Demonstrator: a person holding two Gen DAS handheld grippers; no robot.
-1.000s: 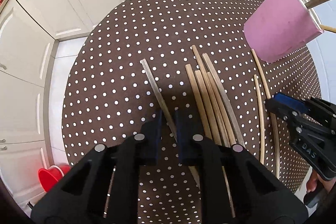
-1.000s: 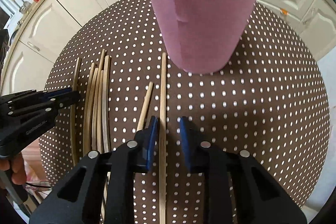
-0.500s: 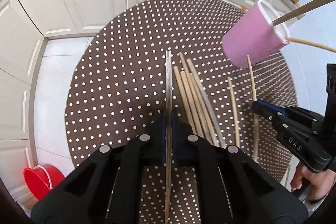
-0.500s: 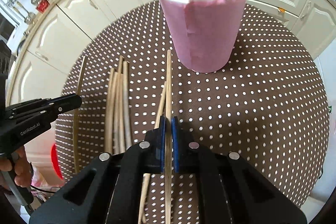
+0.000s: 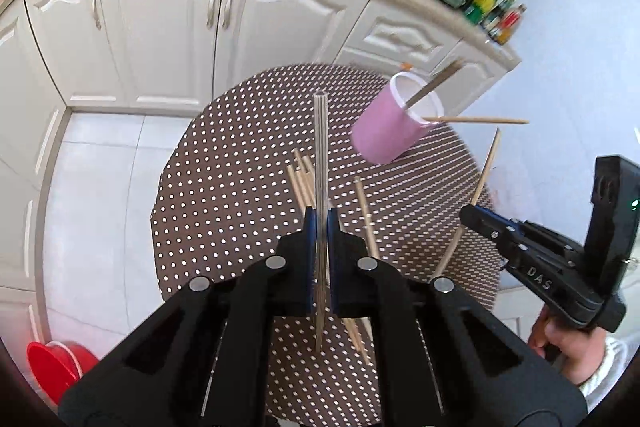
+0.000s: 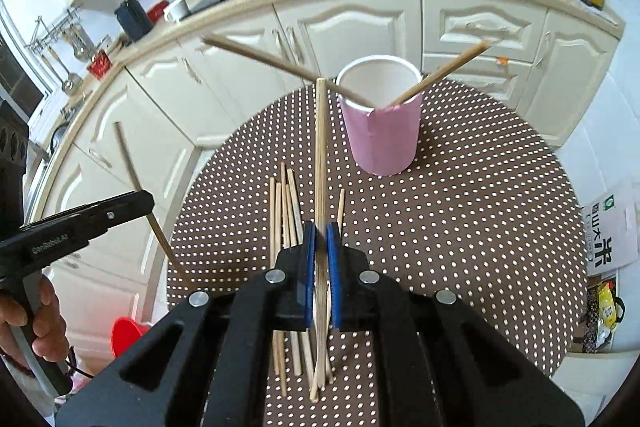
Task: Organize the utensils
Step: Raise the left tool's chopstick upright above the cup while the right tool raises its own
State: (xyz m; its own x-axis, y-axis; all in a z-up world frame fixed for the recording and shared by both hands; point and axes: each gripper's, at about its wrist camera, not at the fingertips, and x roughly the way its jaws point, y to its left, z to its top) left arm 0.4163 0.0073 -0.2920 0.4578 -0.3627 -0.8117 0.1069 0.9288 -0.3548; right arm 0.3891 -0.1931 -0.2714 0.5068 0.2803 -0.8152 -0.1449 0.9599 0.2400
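1. Setting: a kitchen with cream cabinets (image 6: 360, 23) along the counter; work takes place on a round table with a brown polka-dot cloth (image 6: 480, 227).
2. Receptacle: a pink cup (image 6: 384, 131) stands upright at the far side of the table, already holding two chopsticks that lean out over its rim.
3. Left gripper (image 5: 320, 227): clenched on a greyish chopstick (image 5: 320, 147). One second ago my jaws stood open around it as it lay flat on the cloth; it is now lifted clear, pointing forward.
4. Right gripper (image 6: 320, 243): clenched on a pale wooden chopstick (image 6: 320, 147). It too has gone from open jaws over a stick on the table to a firm pinch raised well above the cloth, the tip near the cup's rim in the right wrist view.
5. Remaining stock: a loose bundle of chopsticks (image 6: 286, 211) lies on the cloth below both grippers, plus one separate stick (image 5: 366, 219) beside it.
6. Assessment: both pickups appear complete. The next step, in my judgement, is carrying each stick to the cup; several more remain.
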